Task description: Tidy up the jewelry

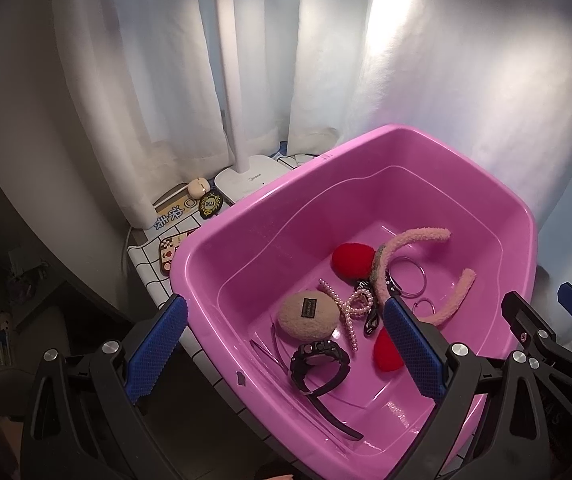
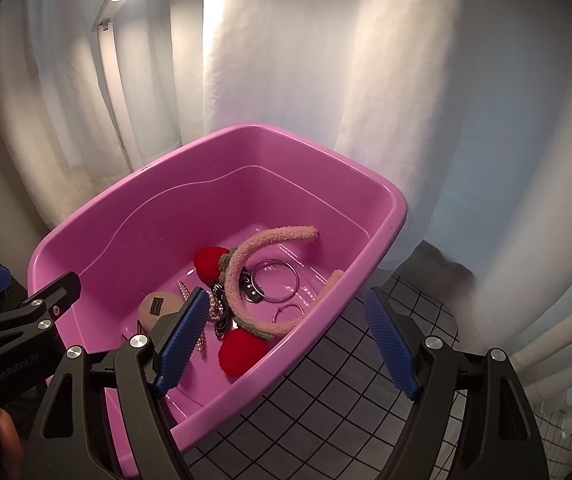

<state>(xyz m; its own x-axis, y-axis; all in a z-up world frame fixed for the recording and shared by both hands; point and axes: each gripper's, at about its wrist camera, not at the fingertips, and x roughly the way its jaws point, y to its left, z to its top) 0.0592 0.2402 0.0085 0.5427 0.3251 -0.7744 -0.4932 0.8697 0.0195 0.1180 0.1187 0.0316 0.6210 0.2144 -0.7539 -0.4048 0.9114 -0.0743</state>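
A pink plastic tub (image 1: 222,236) (image 2: 365,184) holds the jewelry: a fuzzy pink headband with red pompoms (image 1: 417,240) (image 2: 270,240), a beige fuzzy pad (image 1: 305,316) (image 2: 160,306), a pearl string (image 1: 349,308), a black watch (image 1: 317,360), a large silver ring (image 1: 405,276) (image 2: 276,280), a small ring (image 1: 425,306) (image 2: 287,312) and a black headband (image 1: 333,416). My left gripper (image 1: 286,344) is open and empty, straddling the tub's near left rim. My right gripper (image 2: 286,344) is open and empty, straddling the tub's right rim.
The tub stands on a white cloth with a black grid (image 2: 325,400) (image 1: 146,264). A white lamp base and post (image 1: 246,176) stand behind the tub, with small patches and a beige case (image 1: 200,188) beside it. White curtains (image 2: 325,60) hang behind.
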